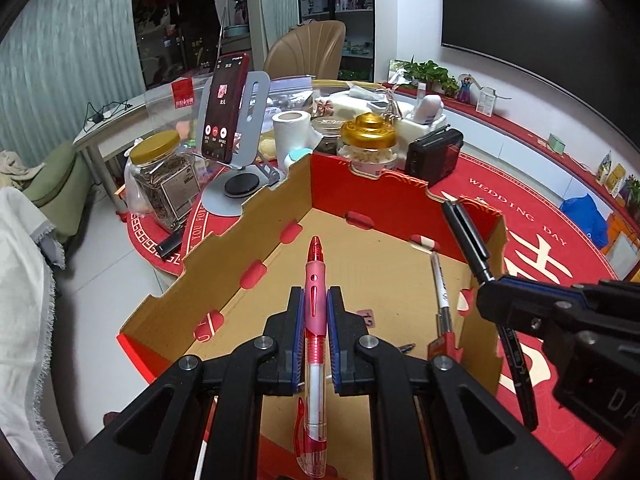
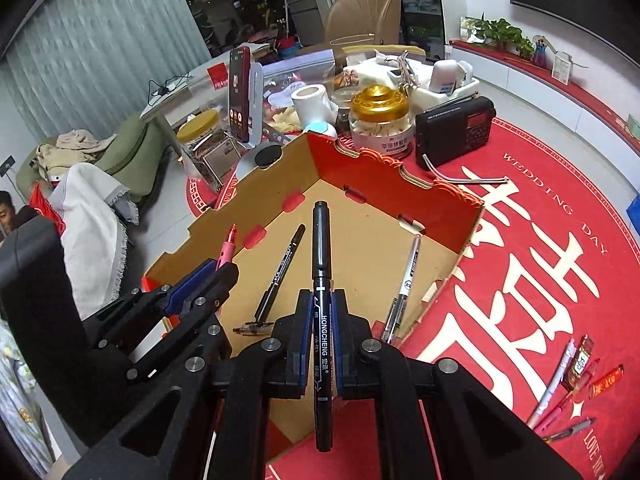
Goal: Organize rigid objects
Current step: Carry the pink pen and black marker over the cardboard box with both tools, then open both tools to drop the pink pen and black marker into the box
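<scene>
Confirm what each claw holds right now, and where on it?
Left claw is shut on the red pen, at its pink grip section. Right claw is shut on the black marker, about mid-barrel.

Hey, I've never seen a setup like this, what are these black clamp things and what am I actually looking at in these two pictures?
No robot here: a person holds a two-finger tool in each hand, each with a wide-angle camera looking along its fingers. So one picture is from the left hand, the other from the right.

The left tool is shut on a pink and red pen. The right tool is shut on a black marker. Both hang over an open cardboard box, red outside, where a black pen and a clear pen already lie.

The box sits on a round red mat. More pens wait on it, with jars, a radio and a phone on a stand behind.
</scene>
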Tool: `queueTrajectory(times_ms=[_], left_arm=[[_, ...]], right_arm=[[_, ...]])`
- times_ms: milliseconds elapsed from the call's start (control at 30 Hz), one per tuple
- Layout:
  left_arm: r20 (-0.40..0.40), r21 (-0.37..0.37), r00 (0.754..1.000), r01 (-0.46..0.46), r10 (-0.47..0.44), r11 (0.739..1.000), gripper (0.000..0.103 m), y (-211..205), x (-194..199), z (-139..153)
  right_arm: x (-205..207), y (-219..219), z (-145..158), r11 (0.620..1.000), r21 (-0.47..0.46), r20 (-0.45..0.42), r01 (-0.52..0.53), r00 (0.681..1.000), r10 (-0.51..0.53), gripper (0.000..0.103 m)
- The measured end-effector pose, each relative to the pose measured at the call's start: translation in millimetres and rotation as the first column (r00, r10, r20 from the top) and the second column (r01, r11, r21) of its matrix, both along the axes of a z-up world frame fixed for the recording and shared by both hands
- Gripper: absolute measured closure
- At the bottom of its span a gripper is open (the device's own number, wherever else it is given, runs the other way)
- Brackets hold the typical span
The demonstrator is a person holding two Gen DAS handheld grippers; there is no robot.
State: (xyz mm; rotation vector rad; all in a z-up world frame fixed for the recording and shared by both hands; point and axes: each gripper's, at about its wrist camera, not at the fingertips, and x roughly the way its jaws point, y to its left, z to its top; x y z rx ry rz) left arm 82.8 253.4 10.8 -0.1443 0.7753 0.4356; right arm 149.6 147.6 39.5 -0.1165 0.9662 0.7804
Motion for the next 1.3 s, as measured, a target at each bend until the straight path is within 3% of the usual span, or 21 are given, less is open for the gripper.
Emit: queueTrajectory(times_ms=[1300], left_arm=[[-0.037, -0.025, 0.999, -0.008, 0.007, 1.0, 0.091, 20.4, 19.9, -21.7]], right_arm=[[16.7, 26.4, -29.5, 0.998, -0.064, -0.04, 0.01, 0.999, -0.012, 0.093]])
